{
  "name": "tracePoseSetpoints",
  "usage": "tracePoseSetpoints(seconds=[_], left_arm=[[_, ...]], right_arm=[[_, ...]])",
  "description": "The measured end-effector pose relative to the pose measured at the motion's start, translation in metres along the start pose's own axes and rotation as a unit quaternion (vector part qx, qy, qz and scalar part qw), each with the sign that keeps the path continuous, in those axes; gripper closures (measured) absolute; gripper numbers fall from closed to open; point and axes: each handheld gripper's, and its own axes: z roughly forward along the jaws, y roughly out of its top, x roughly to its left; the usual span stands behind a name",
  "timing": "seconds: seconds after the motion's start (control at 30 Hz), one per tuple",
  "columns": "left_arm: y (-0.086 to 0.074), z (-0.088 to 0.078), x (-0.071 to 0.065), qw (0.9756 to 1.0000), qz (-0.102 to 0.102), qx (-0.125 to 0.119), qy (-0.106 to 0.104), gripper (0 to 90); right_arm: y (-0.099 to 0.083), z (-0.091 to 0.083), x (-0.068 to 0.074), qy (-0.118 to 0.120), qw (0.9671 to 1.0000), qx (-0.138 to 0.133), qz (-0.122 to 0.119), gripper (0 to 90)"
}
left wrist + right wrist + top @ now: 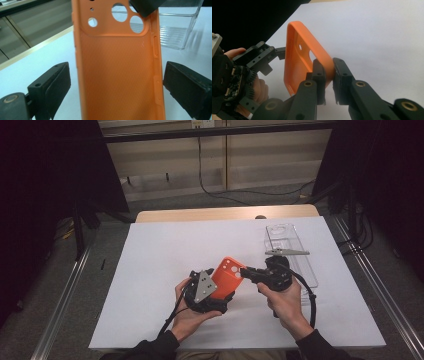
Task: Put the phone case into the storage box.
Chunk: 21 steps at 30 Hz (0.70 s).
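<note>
An orange phone case (227, 276) is held up above the white sheet, its hollow inside with the camera holes facing the left gripper view (117, 70). My right gripper (243, 271) is shut on the case's top corner, its pads pressing the rim from both sides (332, 67). My left gripper (220, 294) stands open around the lower part of the case (117, 75), with a gap between each pad and the case's edges. In the right gripper view the left gripper (274, 55) sits behind the case (297, 62).
A clear plastic box (290, 245) lies on the white sheet (165, 250) at the right, just beyond my right hand, and is seen behind the case as the box (175, 30). The wooden table edge (225, 214) runs along the far side.
</note>
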Motion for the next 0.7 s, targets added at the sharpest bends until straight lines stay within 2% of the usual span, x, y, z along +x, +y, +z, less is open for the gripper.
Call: tracePoseSetpoints(seconds=[0.1, 0.17, 0.2, 0.27, 0.47, 0.53, 0.63, 0.7], left_arm=[[-0.001, -0.001, 0.004, 0.9999, -0.016, 0.001, -0.002, 7.8], [-0.001, -0.001, 0.006, 0.9998, -0.015, 0.007, 0.011, 7.4], [-0.001, -0.002, 0.007, 0.9998, -0.016, 0.009, 0.011, 6.8], [-0.002, -0.002, 0.01, 0.9996, -0.025, 0.013, 0.002, 6.4], [-0.002, -0.001, 0.012, 0.9991, -0.037, 0.023, 0.0, 3.6], [-0.002, -0.003, 0.014, 0.999, -0.041, 0.021, 0.0, 3.2], [-0.003, -0.005, 0.019, 0.9982, -0.057, 0.011, -0.018, 2.8], [-0.003, -0.006, 0.021, 0.9984, -0.054, 0.012, -0.013, 2.8]], right_arm=[[0.001, -0.001, -0.001, -0.003, 1.0, -0.003, -0.004, 81.3], [0.002, -0.003, -0.002, -0.004, 0.9999, -0.006, -0.007, 81.3], [0.003, -0.004, -0.002, -0.006, 0.9999, -0.007, -0.008, 81.3], [0.004, -0.007, -0.003, -0.007, 0.9999, -0.012, -0.009, 81.3], [0.007, -0.012, -0.007, -0.011, 0.9997, -0.021, -0.008, 81.3], [0.007, -0.012, -0.008, -0.013, 0.9997, -0.021, -0.009, 81.3], [0.007, -0.013, -0.008, -0.015, 0.9995, -0.022, -0.014, 81.3], [0.006, -0.013, -0.008, -0.017, 0.9994, -0.023, -0.019, 81.3]])
